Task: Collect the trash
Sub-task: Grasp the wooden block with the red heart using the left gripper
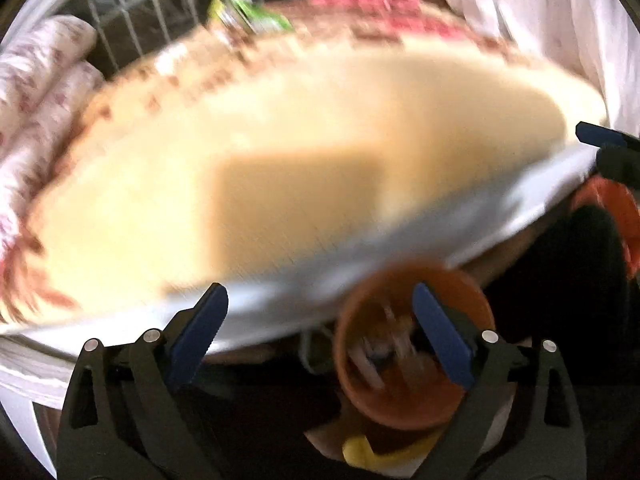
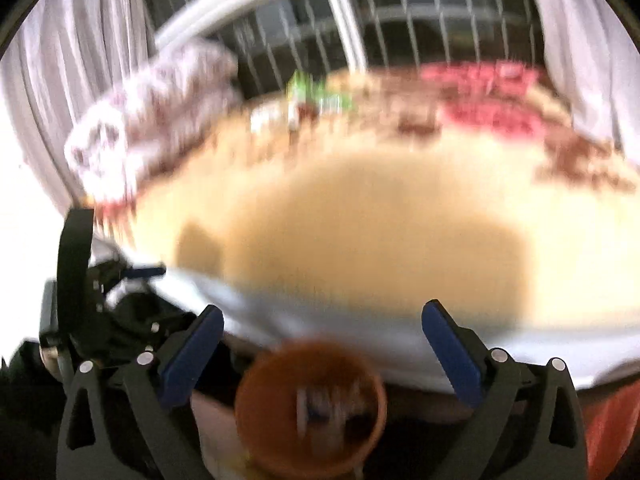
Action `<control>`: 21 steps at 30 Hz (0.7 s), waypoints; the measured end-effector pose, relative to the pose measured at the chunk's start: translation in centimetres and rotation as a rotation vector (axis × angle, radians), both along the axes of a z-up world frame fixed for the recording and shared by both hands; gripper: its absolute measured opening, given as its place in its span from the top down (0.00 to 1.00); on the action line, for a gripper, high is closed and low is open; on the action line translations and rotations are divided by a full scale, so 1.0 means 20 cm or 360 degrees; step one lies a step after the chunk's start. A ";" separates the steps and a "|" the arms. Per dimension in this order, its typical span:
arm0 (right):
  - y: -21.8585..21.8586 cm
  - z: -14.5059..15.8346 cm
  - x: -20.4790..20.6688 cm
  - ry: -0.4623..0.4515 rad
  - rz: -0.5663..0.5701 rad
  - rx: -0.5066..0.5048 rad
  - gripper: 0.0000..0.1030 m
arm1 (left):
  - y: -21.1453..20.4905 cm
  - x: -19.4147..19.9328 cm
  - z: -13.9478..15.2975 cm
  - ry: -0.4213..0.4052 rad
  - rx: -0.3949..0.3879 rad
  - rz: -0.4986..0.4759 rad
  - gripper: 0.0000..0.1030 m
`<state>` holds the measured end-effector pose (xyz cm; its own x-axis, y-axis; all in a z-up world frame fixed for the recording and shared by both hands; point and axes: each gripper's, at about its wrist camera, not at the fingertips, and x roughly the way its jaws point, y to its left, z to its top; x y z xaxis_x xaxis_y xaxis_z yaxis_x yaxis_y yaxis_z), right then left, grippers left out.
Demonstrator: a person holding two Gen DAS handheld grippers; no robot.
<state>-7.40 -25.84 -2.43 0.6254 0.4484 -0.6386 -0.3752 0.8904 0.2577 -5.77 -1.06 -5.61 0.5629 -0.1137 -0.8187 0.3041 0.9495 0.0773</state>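
Both grippers spread, empty; orange bin below, contents blurred, probably trash

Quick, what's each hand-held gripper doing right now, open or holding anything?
Left hand-held gripper: open, holding nothing.
Right hand-held gripper: open, holding nothing.

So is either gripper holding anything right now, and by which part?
Nothing is held. The left gripper and the right gripper both stand open with empty fingers above the orange bin, which has blurred scraps inside.
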 end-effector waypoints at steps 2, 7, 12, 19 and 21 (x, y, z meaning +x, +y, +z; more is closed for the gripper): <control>0.00 0.08 0.12 -0.0081 -0.0060 0.0001 0.05 | 0.05 0.11 0.10 -0.0067 -0.0016 0.0059 0.11; 0.08 0.07 0.41 -0.0188 -0.0147 0.0026 0.05 | 0.14 0.43 0.18 -0.0158 -0.0029 0.0207 0.11; 0.13 0.04 0.70 -0.0222 -0.0213 0.0025 0.05 | 0.21 0.77 0.20 -0.0152 -0.0079 0.0324 0.11; 0.15 -0.02 1.00 -0.0181 -0.0282 0.0028 0.05 | 0.29 1.19 0.16 -0.0104 -0.0130 0.0431 0.11; 0.15 -0.06 1.04 -0.0107 -0.0270 0.0045 0.05 | 0.31 1.29 0.14 -0.0096 -0.0140 0.0465 0.11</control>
